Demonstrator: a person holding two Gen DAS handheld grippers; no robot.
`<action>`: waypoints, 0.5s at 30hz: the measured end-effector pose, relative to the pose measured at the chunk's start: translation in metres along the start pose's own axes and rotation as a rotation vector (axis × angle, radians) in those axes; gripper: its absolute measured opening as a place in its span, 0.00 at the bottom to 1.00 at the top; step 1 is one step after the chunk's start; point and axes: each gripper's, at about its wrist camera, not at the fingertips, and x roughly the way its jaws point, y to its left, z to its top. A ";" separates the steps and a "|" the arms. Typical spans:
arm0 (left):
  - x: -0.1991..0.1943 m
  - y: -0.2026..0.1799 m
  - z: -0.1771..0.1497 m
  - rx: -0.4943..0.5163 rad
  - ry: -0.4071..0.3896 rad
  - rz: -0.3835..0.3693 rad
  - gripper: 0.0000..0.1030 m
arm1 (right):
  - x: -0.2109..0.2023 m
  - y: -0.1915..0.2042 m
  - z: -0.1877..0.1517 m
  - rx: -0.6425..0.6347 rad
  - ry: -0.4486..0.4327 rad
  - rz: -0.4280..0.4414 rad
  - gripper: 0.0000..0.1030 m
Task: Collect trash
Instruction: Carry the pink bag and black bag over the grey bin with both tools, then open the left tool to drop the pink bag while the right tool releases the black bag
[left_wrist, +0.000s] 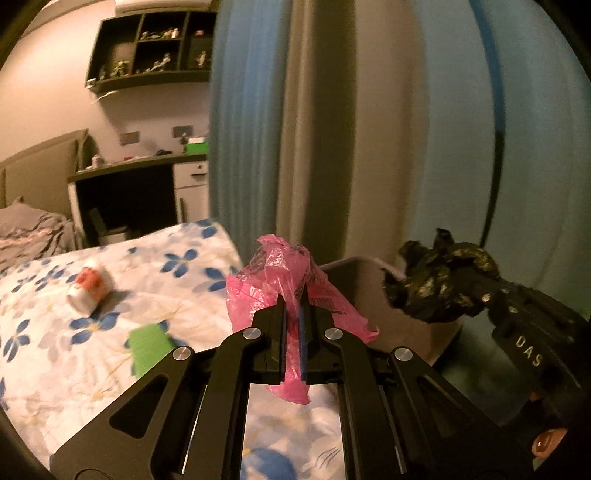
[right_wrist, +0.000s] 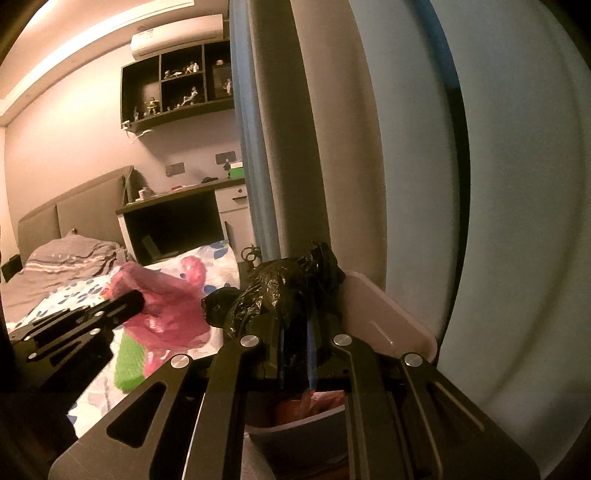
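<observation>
While the bed (left_wrist: 110, 332) with its flowered sheet fills the lower left of the left wrist view, a small red-and-white cup (left_wrist: 88, 290) lies tipped on it at left and a green pad (left_wrist: 149, 349) lies nearer the middle bottom; a desk (left_wrist: 136, 166) and a dark shelf (left_wrist: 147, 48) sit in the upper left, and a blue-and-grey curtain (left_wrist: 295, 129) hangs down the centre, right behind the bags.

The left gripper (left_wrist: 293, 306) has its jaws clamped on a pink bag (left_wrist: 284, 273); the bag stands crumpled above the fingertips, its long axis running up and down the frame, a tail hanging below the jaws. At right centre the right gripper (left_wrist: 480, 291) is closed on a black bag (left_wrist: 439, 280), bunched and pointing toward the left of the frame; a pale bin (left_wrist: 354, 269) shows between the two bags.

The right wrist view shows the bin (right_wrist: 391, 325) from above at lower centre, pinkish stuff inside, right under the right gripper (right_wrist: 295, 325) and its black bag (right_wrist: 280, 291); the left gripper (right_wrist: 133, 299) and pink bag (right_wrist: 170, 314) are blurred at left; an air conditioner (right_wrist: 177, 35) appears only here; the cup appears only in the left view.
</observation>
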 end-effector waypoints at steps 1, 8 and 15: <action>0.004 -0.003 -0.001 0.003 0.002 -0.016 0.04 | 0.002 -0.001 0.000 0.000 0.001 -0.004 0.10; 0.028 -0.007 -0.001 -0.018 0.031 -0.078 0.04 | 0.012 -0.004 0.002 0.000 0.006 -0.019 0.10; 0.043 -0.007 -0.004 -0.031 0.064 -0.109 0.05 | 0.017 -0.006 0.002 0.004 0.010 -0.031 0.10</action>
